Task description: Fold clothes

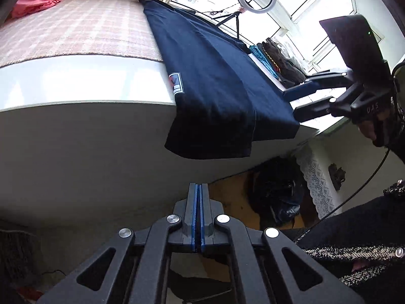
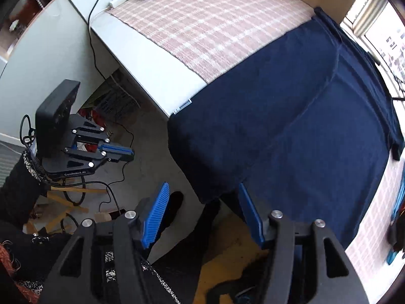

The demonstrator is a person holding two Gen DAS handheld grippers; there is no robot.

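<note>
Navy shirt (image 2: 291,116) draped over the counter (image 1: 83,81) edge, hem hanging free at 6 o'clock, presumably for an easy grab. Right tool (image 2: 202,212) spread wide and empty just below that hem; left tool (image 1: 198,212) pressed closed on nothing, well apart at 9 o'clock. Pink checked cloth (image 2: 202,25) across the top, bright window (image 1: 303,7) toward 1 o'clock.

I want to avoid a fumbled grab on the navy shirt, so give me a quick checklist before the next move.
1. Right gripper open: ok, fingers spread.
2. Right gripper near navy shirt hem: ok, hem hangs over the table edge just ahead.
3. Left gripper ready to grasp: not ok, shut and empty.
4. Left gripper near shirt: not ok, below the table edge.
5. Shirt flat: cannot tell; a fold runs along it.
</note>
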